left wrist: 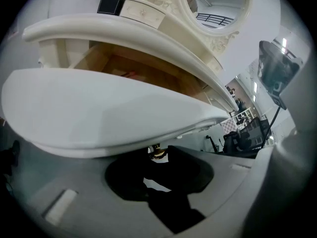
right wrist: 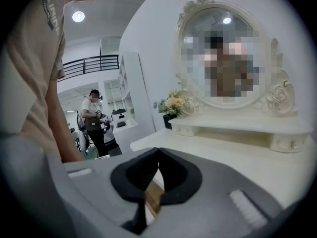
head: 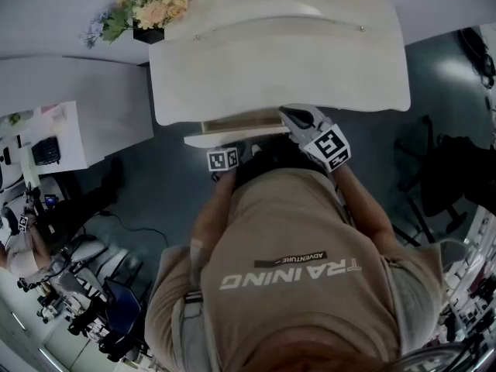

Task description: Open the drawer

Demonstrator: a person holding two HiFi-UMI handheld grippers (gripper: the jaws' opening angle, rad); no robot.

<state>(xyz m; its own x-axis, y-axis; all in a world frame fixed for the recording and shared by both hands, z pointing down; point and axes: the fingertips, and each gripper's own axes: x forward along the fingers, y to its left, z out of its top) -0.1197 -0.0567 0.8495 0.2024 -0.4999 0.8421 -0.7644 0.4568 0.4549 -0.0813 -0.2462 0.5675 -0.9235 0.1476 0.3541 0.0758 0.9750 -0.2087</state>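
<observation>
The white dressing table point(head: 279, 68) has its drawer point(head: 232, 134) pulled partly out under the front edge. In the left gripper view the curved white drawer front point(left wrist: 99, 118) fills the middle, with the wooden inside point(left wrist: 133, 68) showing behind it. My left gripper point(left wrist: 158, 151) is shut on the small gold drawer knob point(left wrist: 158, 154) below the drawer front. From the head view, the left gripper point(head: 225, 158) sits just in front of the drawer. My right gripper point(head: 298, 121) hovers at the table's front edge, shut on nothing point(right wrist: 158, 151).
A flower arrangement point(head: 147, 6) stands at the table's back left, and an oval mirror point(right wrist: 230, 53) rises behind the raised shelf point(right wrist: 237, 125). A white desk point(head: 46, 130) lies to the left. Chairs and equipment crowd the floor at both sides; another person point(right wrist: 94, 118) stands far off.
</observation>
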